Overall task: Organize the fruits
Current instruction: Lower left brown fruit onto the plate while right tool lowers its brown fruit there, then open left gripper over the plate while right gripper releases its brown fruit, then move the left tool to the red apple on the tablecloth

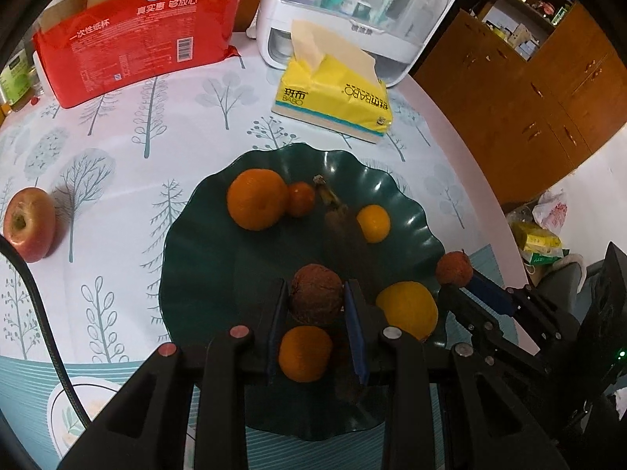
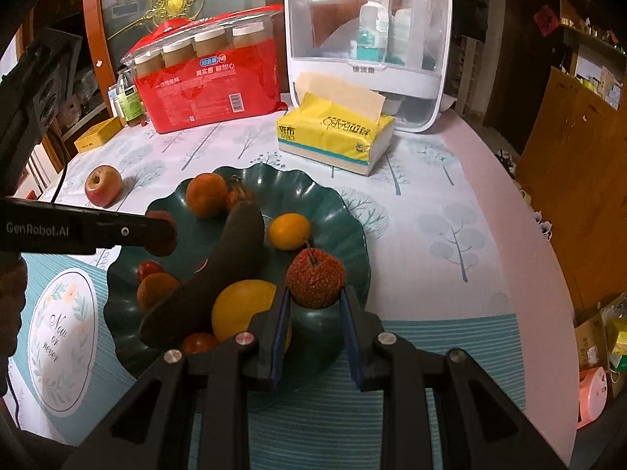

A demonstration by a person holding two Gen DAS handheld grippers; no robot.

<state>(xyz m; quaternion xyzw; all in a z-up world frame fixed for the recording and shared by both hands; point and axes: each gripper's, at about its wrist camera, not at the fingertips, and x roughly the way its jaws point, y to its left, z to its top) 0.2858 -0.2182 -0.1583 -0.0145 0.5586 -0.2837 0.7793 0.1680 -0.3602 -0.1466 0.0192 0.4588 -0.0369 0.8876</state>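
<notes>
The left gripper (image 1: 315, 297) pinches a brown fruit (image 1: 316, 293) over the green plate (image 1: 196, 235); the right gripper (image 2: 315, 297) pinches a red lychee (image 2: 315, 279) above the plate's near rim. Oranges (image 1: 257, 198), a lemon (image 2: 245, 309) and a dark banana (image 2: 219, 270) crowd the plate. An apple (image 1: 29, 224) lies apart on the cloth, with a tissue pack (image 1: 333, 98) behind.

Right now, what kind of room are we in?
Probably a home dining or living room: a round table with a tree-print cloth, a pack of paper cups, tissues, and wooden cabinets.

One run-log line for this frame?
left gripper: shut on brown fruit | right gripper: shut on red lychee | both over green plate
</notes>
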